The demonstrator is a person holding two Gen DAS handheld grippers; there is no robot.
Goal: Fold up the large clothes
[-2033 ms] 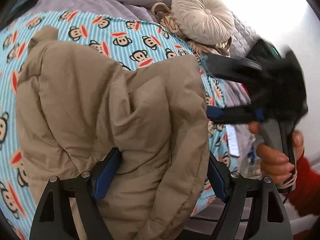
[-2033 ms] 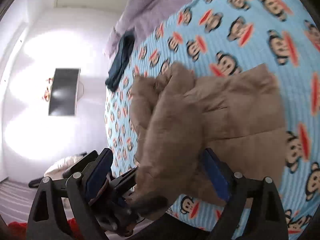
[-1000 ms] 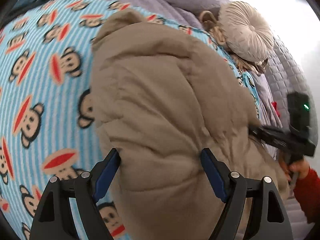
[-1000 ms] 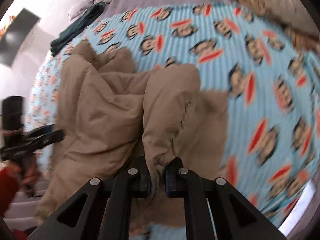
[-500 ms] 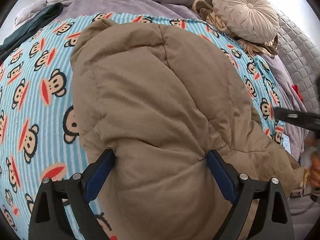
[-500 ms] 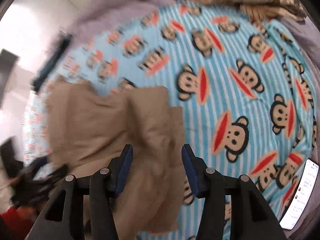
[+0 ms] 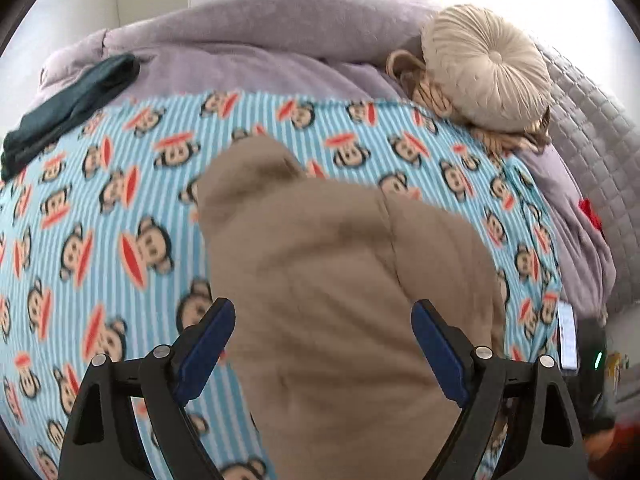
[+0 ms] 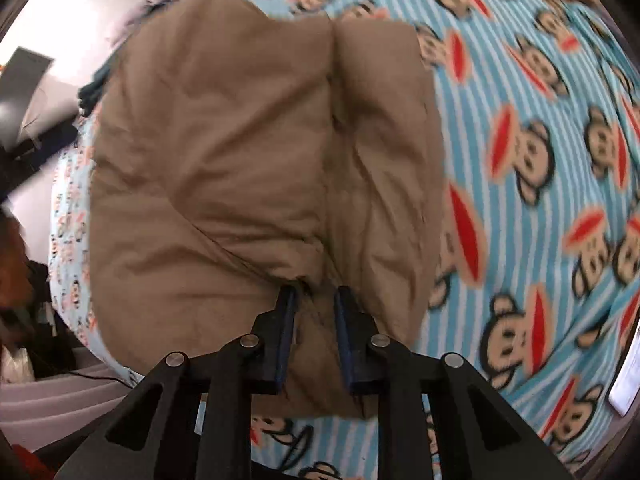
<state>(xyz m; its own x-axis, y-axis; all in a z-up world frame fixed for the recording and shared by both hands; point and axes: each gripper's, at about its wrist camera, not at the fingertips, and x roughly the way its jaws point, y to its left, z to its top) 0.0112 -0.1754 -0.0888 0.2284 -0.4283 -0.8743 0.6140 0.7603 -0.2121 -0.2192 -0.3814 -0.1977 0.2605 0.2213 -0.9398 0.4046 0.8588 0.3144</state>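
A tan padded jacket [image 7: 340, 280] lies folded in a bulky bundle on a blue striped monkey-print blanket [image 7: 100, 240]. My left gripper [image 7: 322, 318] is open, its blue pads wide apart above the near part of the jacket, holding nothing. In the right wrist view the jacket [image 8: 240, 140] fills the middle. My right gripper [image 8: 315, 294] is nearly closed and pinches a fold at the jacket's near edge. The blanket [image 8: 540, 160] shows to the right.
A round cream cushion [image 7: 486, 68] and a lilac blanket [image 7: 260, 40] lie at the far side. A dark teal garment [image 7: 68, 108] lies far left. A phone [image 7: 568, 336] lies at the right edge of the bed, also in the right wrist view [image 8: 628, 372].
My right gripper has closed from open onto a fold of the jacket's near edge. My left gripper has stayed open and pulled back, so more blanket and bed show.
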